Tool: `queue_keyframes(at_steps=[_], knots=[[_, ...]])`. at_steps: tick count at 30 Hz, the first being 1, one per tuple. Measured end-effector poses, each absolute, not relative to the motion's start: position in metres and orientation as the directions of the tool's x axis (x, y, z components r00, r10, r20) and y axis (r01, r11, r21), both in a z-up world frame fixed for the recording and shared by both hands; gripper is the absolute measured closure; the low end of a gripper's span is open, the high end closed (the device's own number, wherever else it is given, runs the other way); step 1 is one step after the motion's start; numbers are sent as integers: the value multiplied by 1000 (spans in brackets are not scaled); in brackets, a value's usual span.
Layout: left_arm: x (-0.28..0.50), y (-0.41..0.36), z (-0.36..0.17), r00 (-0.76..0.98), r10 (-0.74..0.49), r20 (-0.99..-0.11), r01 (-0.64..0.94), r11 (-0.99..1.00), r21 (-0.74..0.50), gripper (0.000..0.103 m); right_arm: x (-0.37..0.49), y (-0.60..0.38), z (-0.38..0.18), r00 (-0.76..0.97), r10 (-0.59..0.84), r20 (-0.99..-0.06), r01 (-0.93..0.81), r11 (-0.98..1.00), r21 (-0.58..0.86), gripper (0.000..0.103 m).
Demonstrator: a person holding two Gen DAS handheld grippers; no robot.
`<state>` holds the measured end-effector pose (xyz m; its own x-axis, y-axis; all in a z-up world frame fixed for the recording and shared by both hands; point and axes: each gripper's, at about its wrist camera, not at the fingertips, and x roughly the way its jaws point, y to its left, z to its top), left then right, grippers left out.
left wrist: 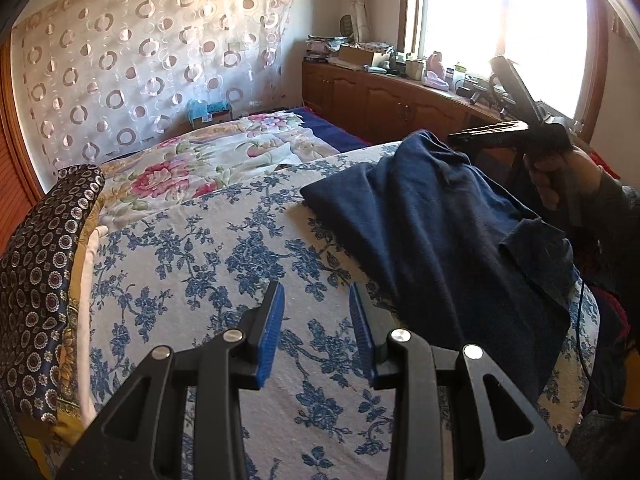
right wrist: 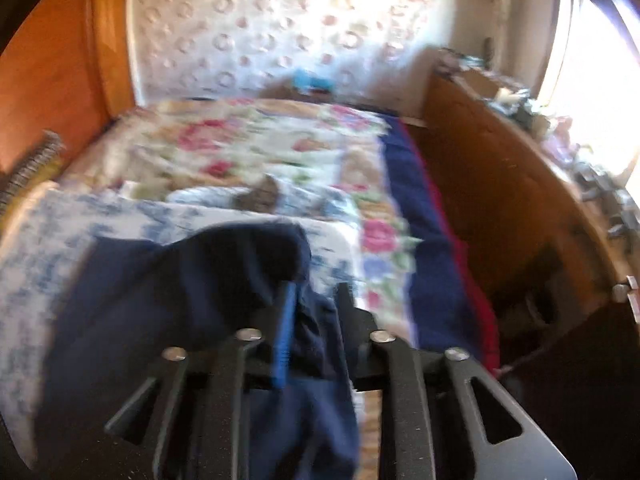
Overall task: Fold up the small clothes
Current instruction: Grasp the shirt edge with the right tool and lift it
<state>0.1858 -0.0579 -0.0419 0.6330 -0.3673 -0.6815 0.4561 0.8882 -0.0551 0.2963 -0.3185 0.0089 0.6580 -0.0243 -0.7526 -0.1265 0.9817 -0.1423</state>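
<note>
A navy blue garment (left wrist: 436, 216) lies on the blue-flowered white bedspread (left wrist: 224, 248), at the right of the left wrist view. My left gripper (left wrist: 316, 312) is open and empty, hovering over the bedspread just left of the garment's near edge. My right gripper (left wrist: 480, 136) shows at the far right of the left wrist view, held in a hand at the garment's far corner. In the blurred right wrist view the garment (right wrist: 172, 280) bunches up between the fingers of my right gripper (right wrist: 314, 300), which holds a fold of it raised off the bed.
A pink-flowered quilt (left wrist: 224, 156) covers the far part of the bed. A patterned dark cushion (left wrist: 44, 264) sits at the left edge. Wooden cabinets (left wrist: 384, 100) with clutter run under the window at right. A wooden wardrobe (right wrist: 52, 64) stands at left.
</note>
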Motion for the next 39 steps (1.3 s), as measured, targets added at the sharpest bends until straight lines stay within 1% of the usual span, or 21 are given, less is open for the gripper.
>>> queue_keyframes(at_steps=[1,5,11,15,18,20,26,30,32,33,34,35,36,37,39], knots=[[184,-60,-42,633,-367,-682,458,888,-53,71,294,-322,9,656,-5,-755,-127,985,-117,58],[175,-65,-42,632,-369,-681,462,886,-51,71,274,-327,17,679,6,-734,-124,987,-107,56],[161,-76,-39,637,-378,-672,462,885,-61,71,226,-311,32,698,96,-709,-205,976,-70,56],[150,-84,-38,647,-365,-670,454,890,-46,71,197,-296,30,693,149,-706,-255,966,-46,47],[142,-87,-37,648,-372,-665,452,890,-58,71,178,-282,23,683,181,-707,-301,952,-47,39],[138,-88,-37,648,-372,-665,447,892,-64,71,167,-274,15,672,194,-715,-326,944,-49,38],[120,-92,-36,658,-357,-663,439,897,-47,71,147,-250,-15,632,184,-752,-374,923,-88,38],[112,-92,-36,654,-362,-664,431,900,-67,71,140,-251,-34,631,71,-773,-335,923,-189,38],[110,-90,-37,654,-356,-668,422,904,-69,71,133,-258,-36,632,63,-772,-328,925,-194,39],[110,-90,-37,654,-353,-669,419,906,-69,71,127,-263,-36,627,70,-776,-333,924,-186,43],[110,-89,-37,654,-352,-669,417,906,-69,71,123,-268,-36,625,83,-777,-338,925,-173,55],[110,-90,-37,653,-351,-671,417,906,-69,71,120,-271,-36,621,93,-778,-341,926,-162,62],[111,-90,-37,654,-349,-672,416,907,-67,71,116,-276,-35,618,109,-779,-348,926,-147,77],[110,-90,-38,654,-347,-672,415,908,-65,71,113,-279,-33,620,119,-776,-351,926,-139,88],[108,-91,-38,654,-350,-671,421,905,-63,70,100,-286,-28,648,126,-752,-332,934,-130,94]])
